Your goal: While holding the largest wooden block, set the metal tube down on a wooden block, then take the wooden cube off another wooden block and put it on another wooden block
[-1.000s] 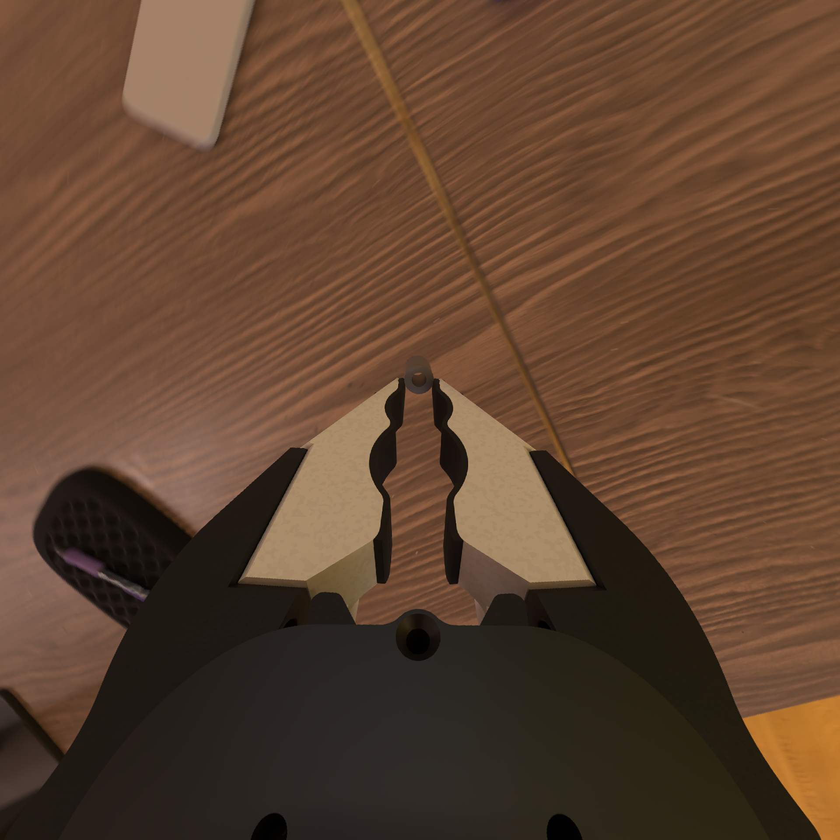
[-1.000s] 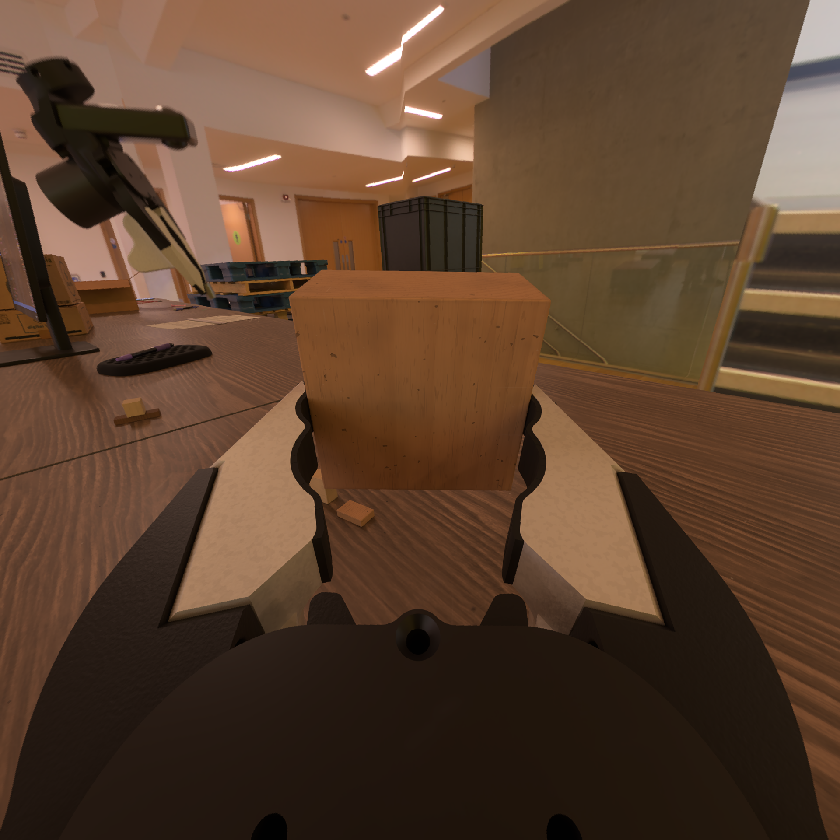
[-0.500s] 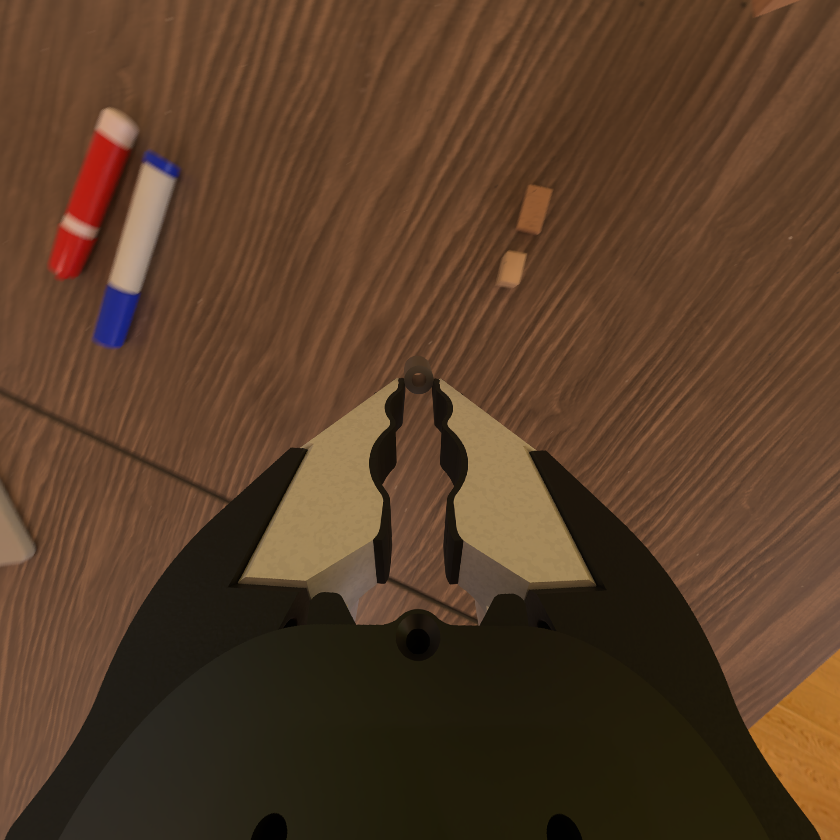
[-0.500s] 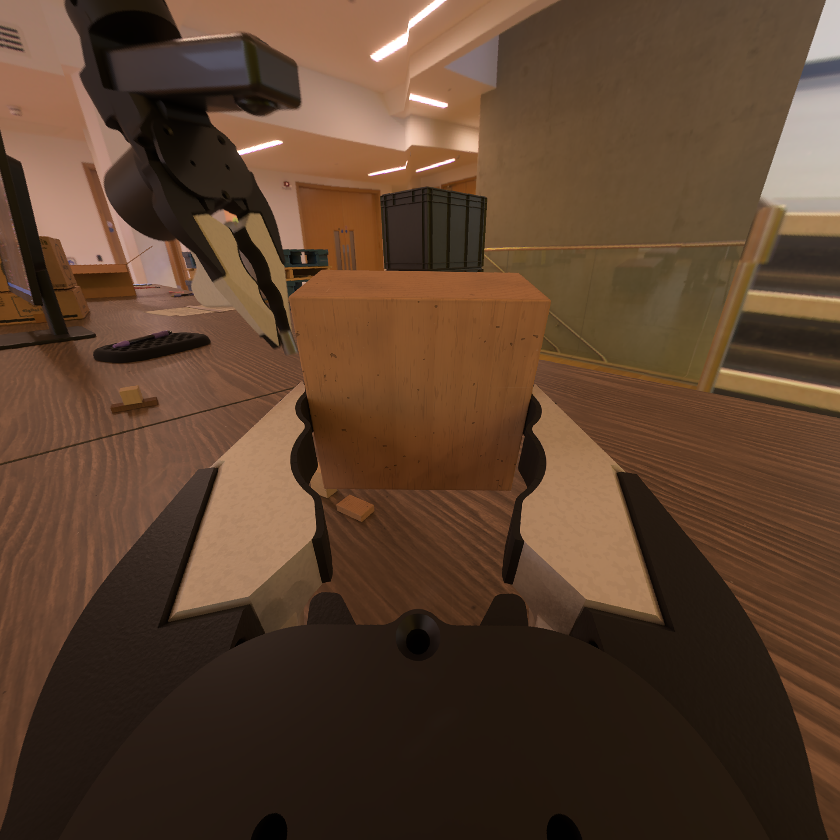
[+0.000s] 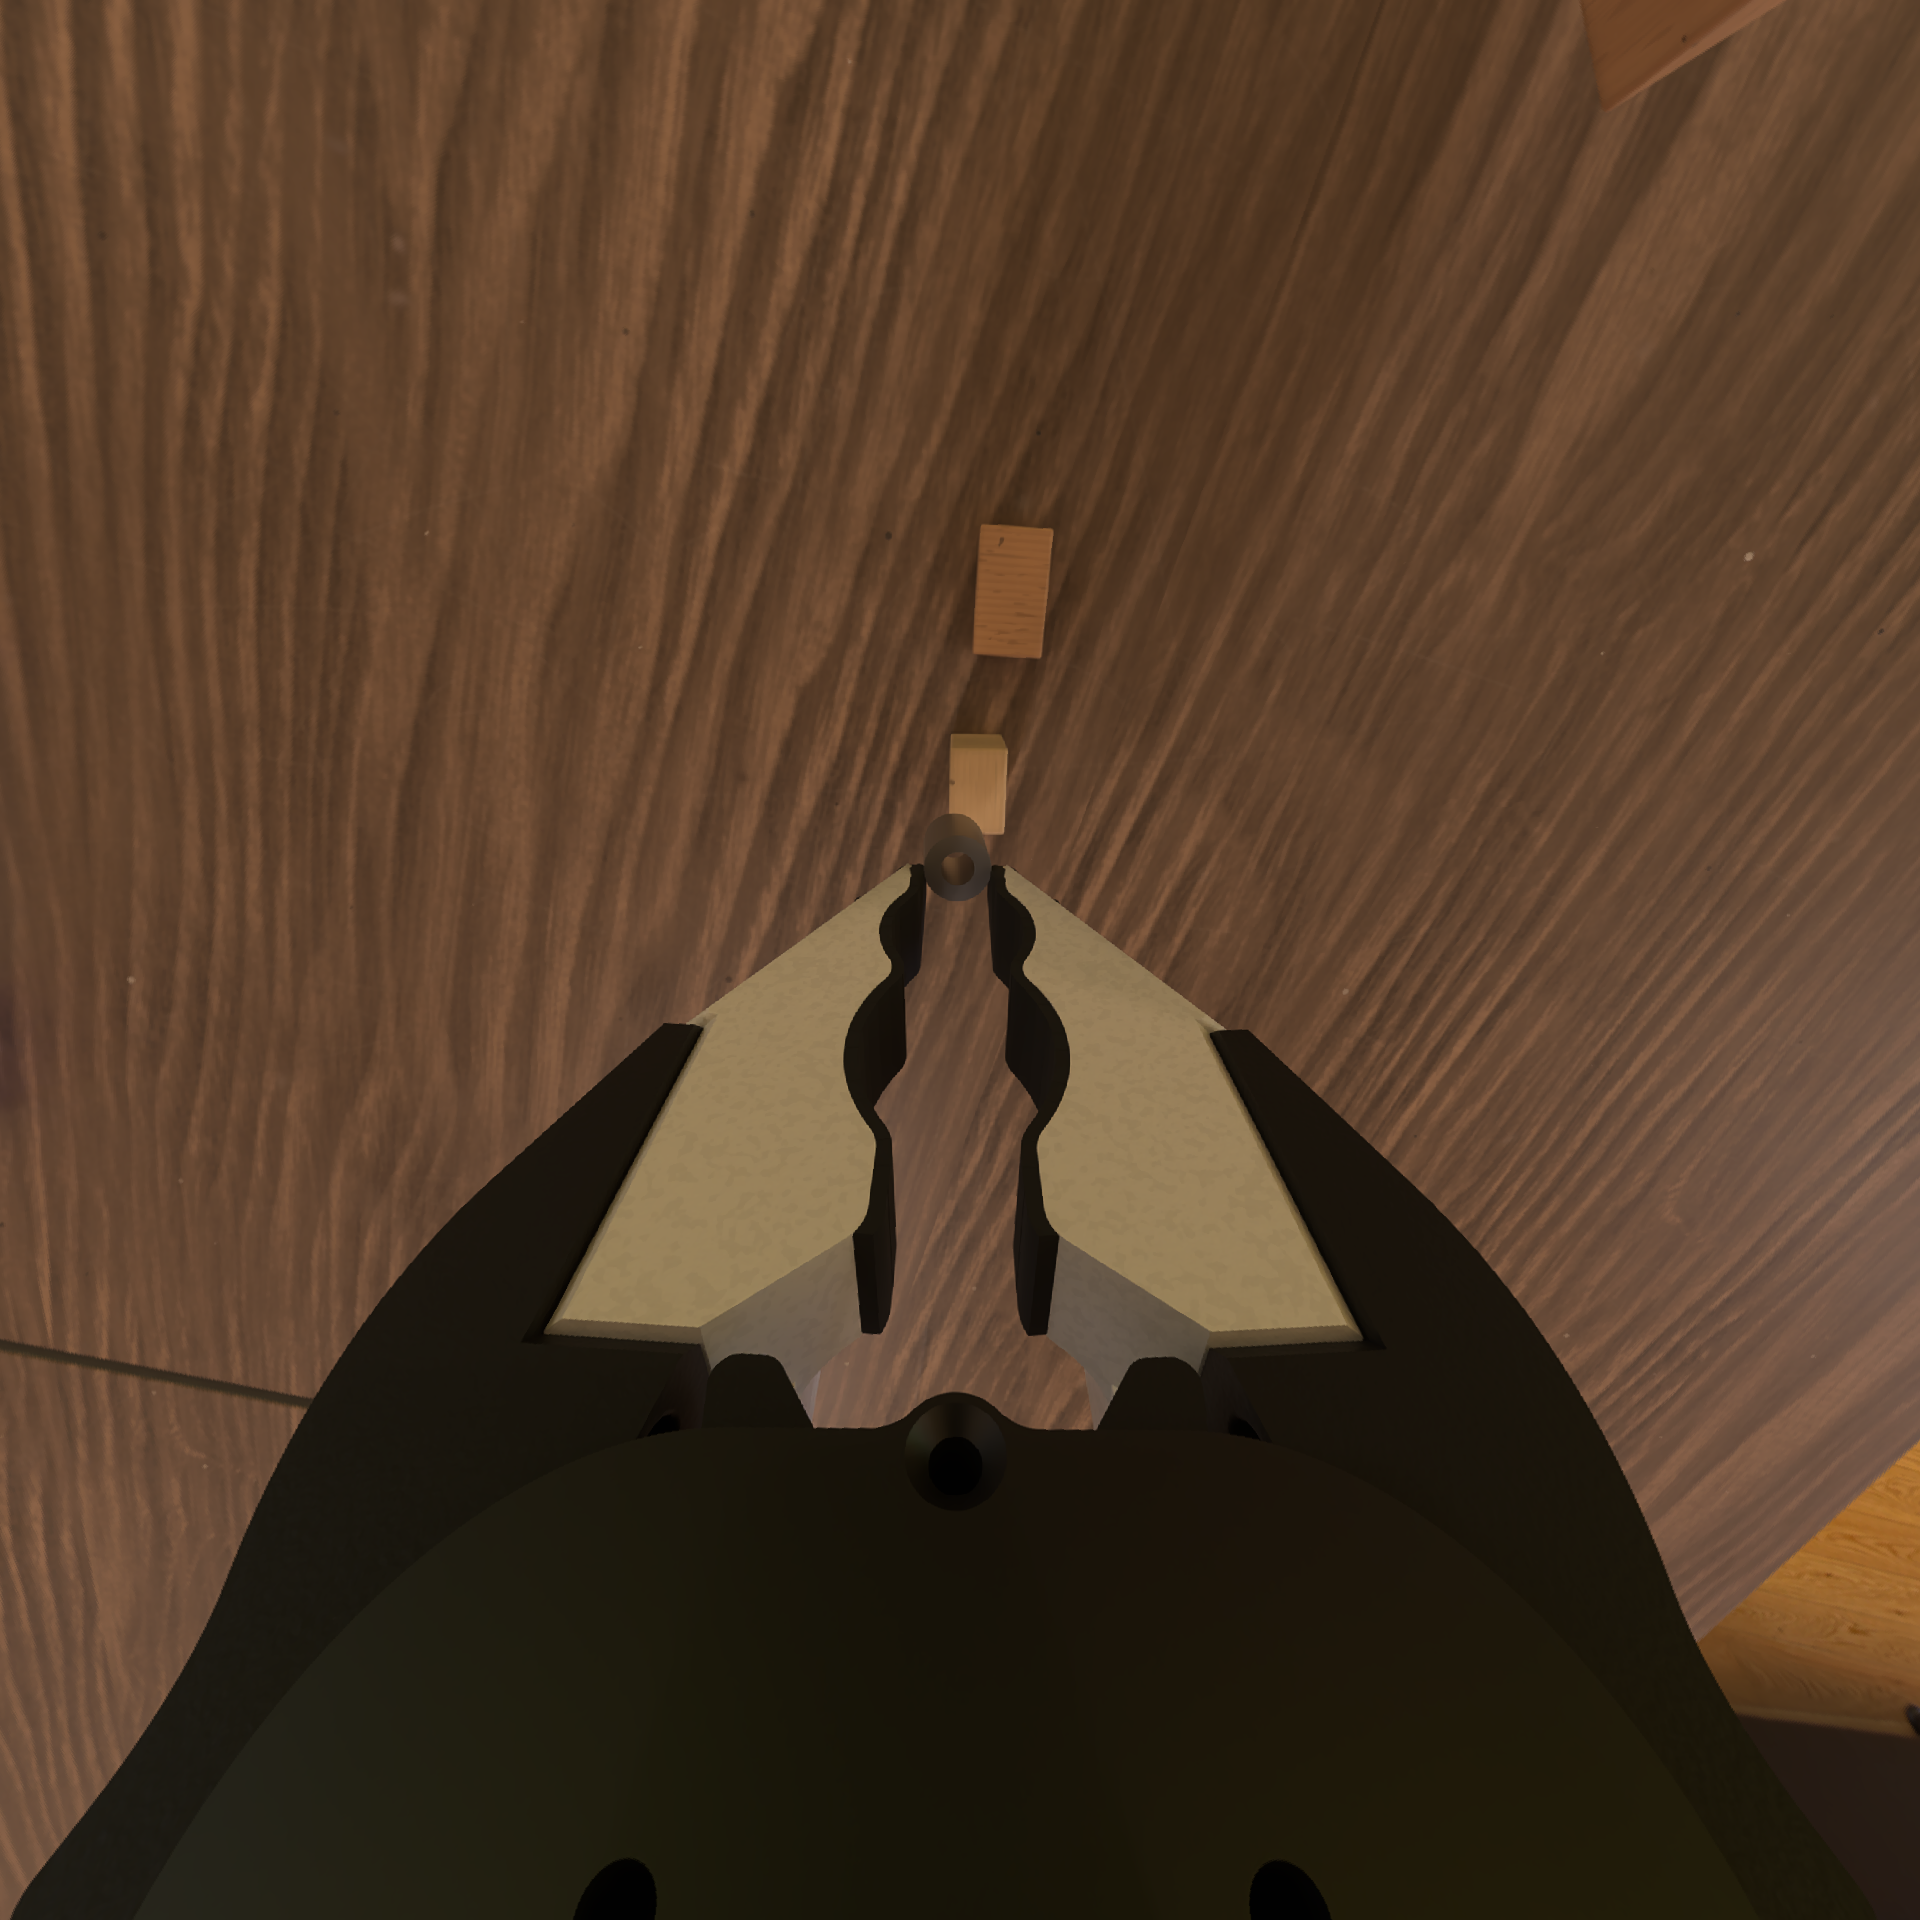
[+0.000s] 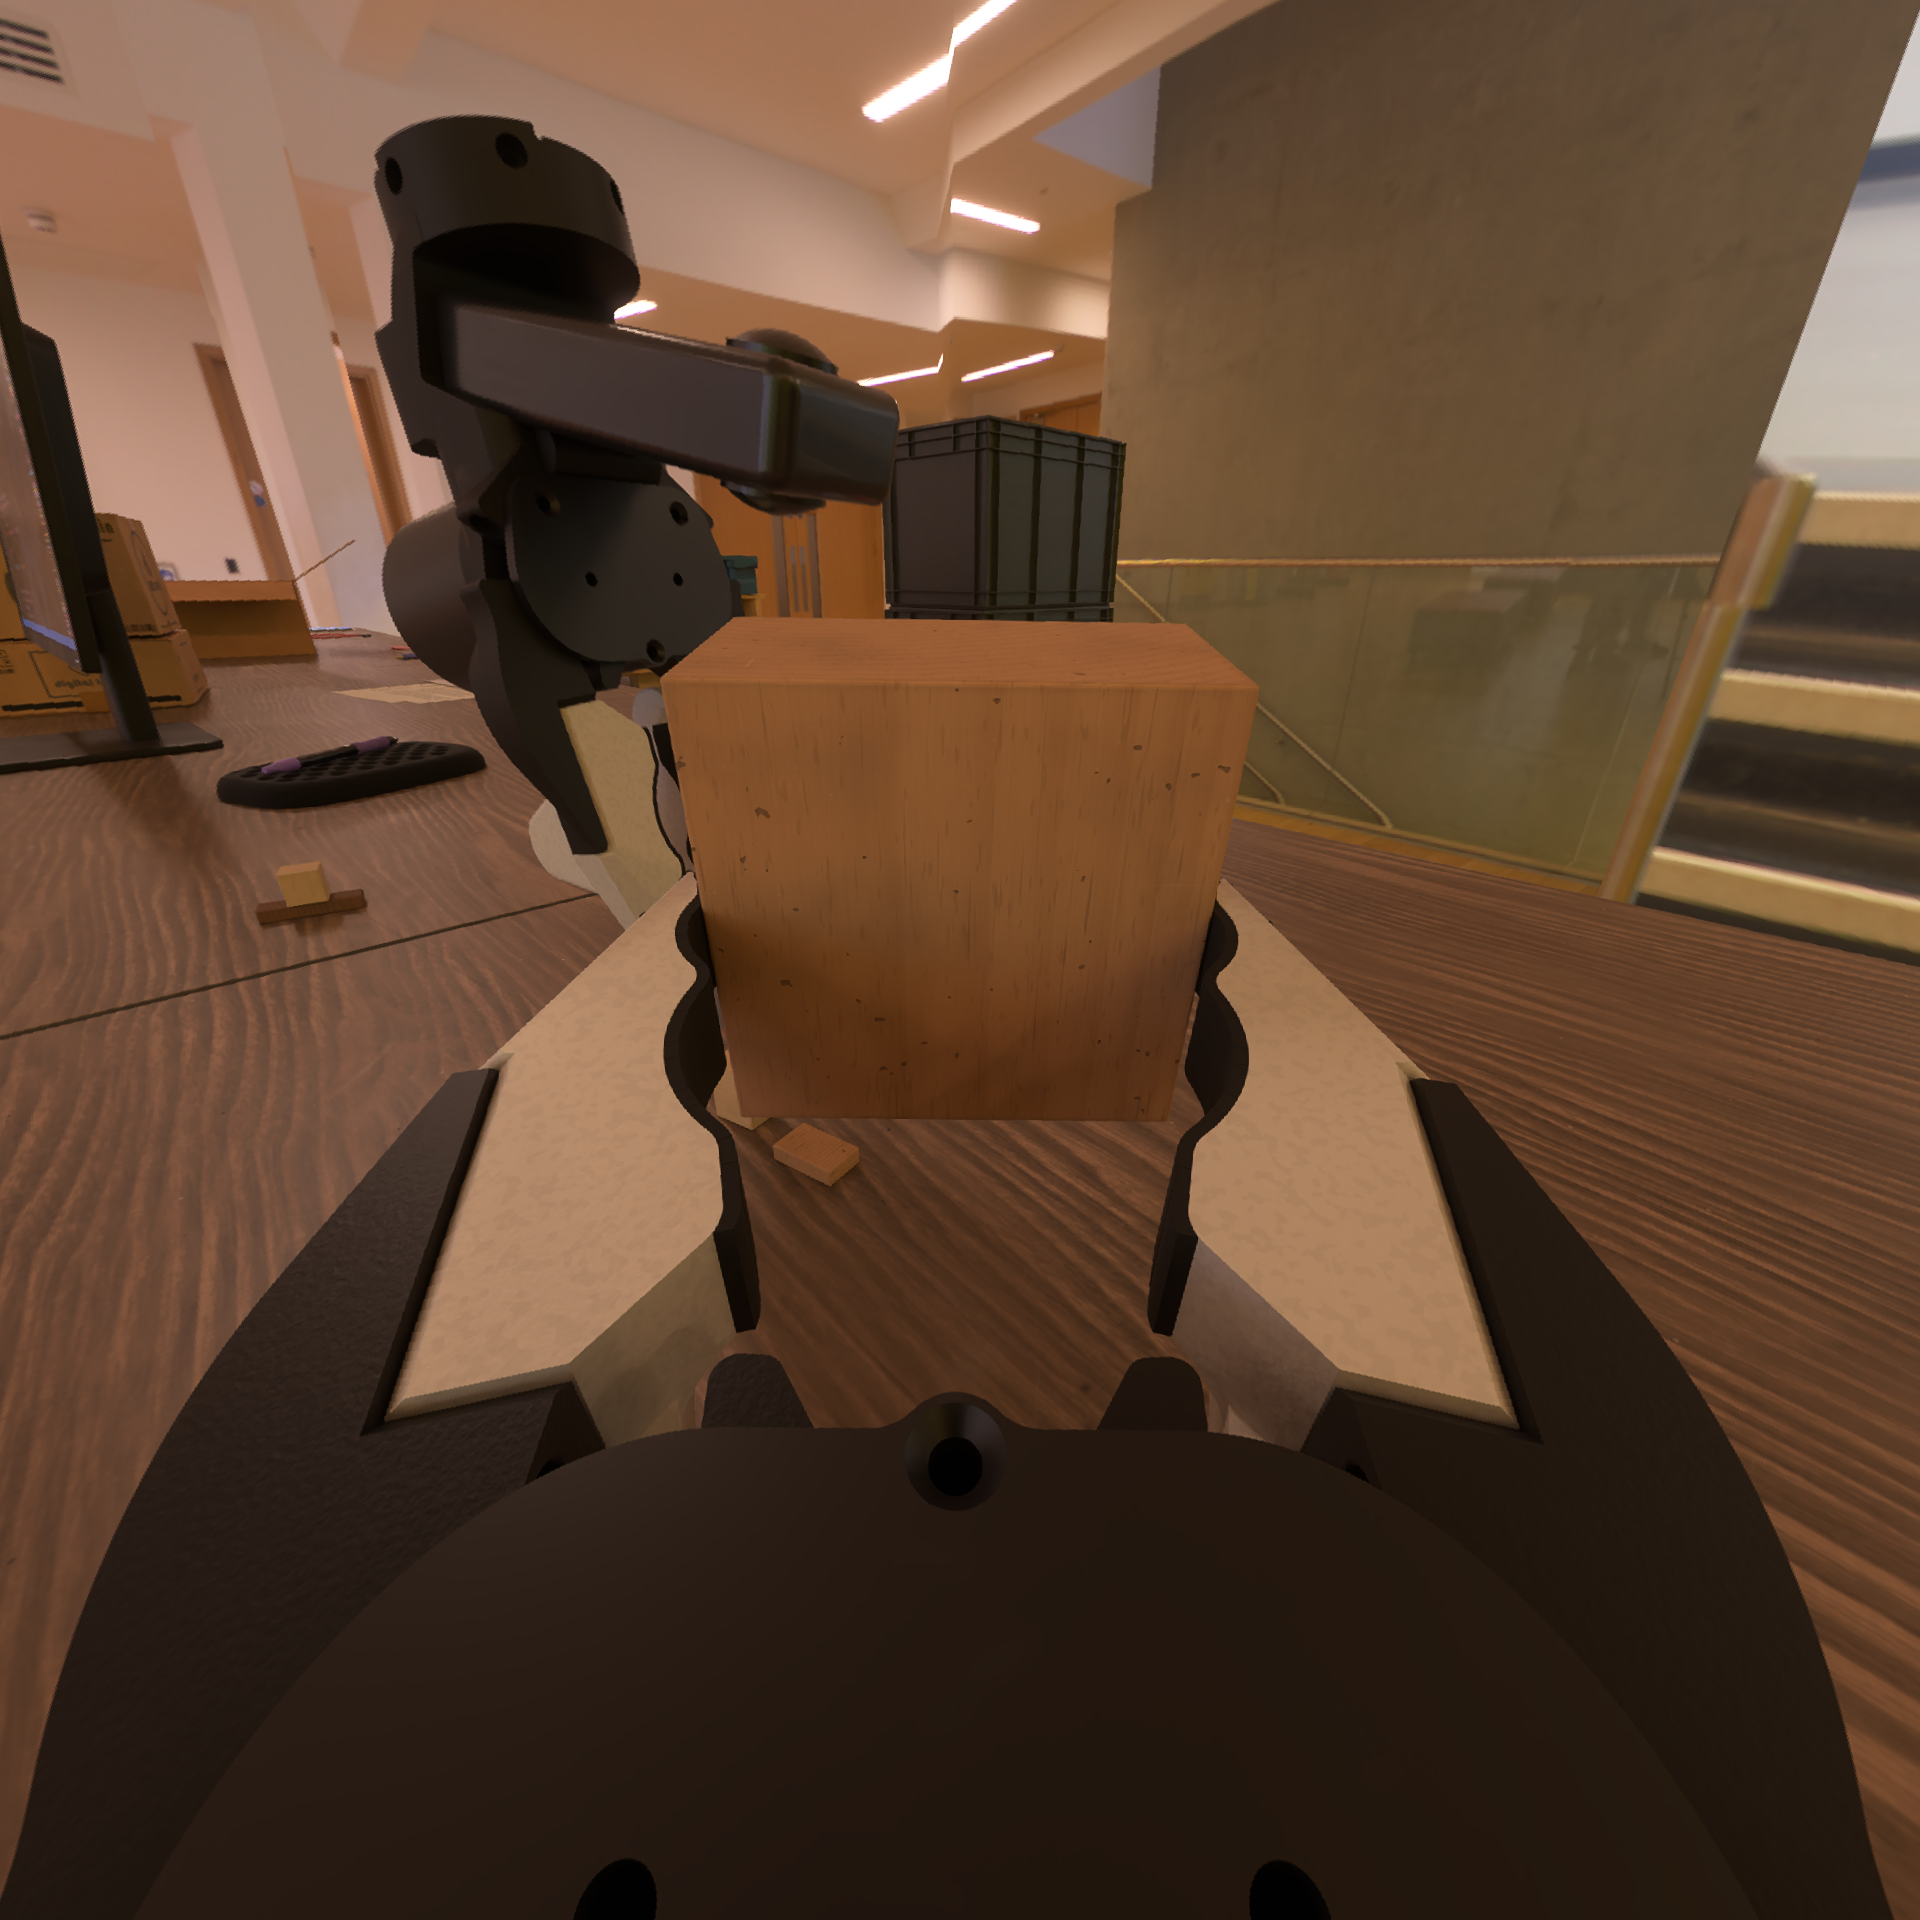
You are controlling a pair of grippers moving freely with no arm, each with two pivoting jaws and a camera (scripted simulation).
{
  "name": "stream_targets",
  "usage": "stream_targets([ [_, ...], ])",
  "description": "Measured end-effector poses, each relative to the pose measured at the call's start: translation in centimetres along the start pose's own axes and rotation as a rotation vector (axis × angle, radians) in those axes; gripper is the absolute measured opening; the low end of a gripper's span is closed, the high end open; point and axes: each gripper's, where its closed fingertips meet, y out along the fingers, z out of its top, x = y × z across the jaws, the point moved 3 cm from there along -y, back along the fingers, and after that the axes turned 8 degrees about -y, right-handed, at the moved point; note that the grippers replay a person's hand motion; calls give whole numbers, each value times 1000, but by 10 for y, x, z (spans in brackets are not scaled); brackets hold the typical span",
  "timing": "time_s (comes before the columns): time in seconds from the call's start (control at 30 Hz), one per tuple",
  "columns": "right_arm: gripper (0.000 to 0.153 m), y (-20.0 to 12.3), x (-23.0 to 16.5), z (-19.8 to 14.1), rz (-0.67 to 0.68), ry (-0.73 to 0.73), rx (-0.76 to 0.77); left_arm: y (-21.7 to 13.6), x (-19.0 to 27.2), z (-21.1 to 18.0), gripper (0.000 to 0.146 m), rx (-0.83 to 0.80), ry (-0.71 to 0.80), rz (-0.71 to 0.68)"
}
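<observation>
Left tool (image 5: 954, 902) has swung over two small blocks, clenching the metal tube (image 5: 954, 871).
Right tool (image 6: 954, 1023) grips the largest wooden block (image 6: 956, 873) (off the bench); lower tube onto the pale block (image 5: 979, 781) at 12 o'clock, centred.

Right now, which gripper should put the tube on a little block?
Left. The left gripper already pinches the metal tube above a small block. The right gripper is busy holding the big block.

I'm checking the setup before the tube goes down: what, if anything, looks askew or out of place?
Nothing stands out. The left gripper pinches the metal tube above two small wooden blocks lying flat and apart; the right gripper holds the largest wooden block squarely.
</observation>
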Motion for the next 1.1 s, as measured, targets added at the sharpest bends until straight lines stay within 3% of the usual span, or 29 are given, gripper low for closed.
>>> stream_targets([
  [0.47, 92, 0, 0, 0, 2, -2, 0, 13, 4, 5, 13, 6, -6, -51],
  [0.53, 92, 0, 0, 0, 1, -1, 0, 11, 3, 4, 37, 13, -14, -50],
  [0.7, 92, 0, 0, 0, 2, 0, 2, -20, -5, -2, 66, 107, -67, -38],
  [0.8, 92, 1, 0, 0, 6, 1, -3, -52, -14, -23, 94, 182, -126, -24],
  [0.87, 92, 1, 0, -1, 7, 1, -8, -75, -22, -46, 103, 226, -190, -6],
  [1.1, 92, 1, 1, -1, 4, 10, -7, -142, -46, -166, 102, 263, -467, 162],
])
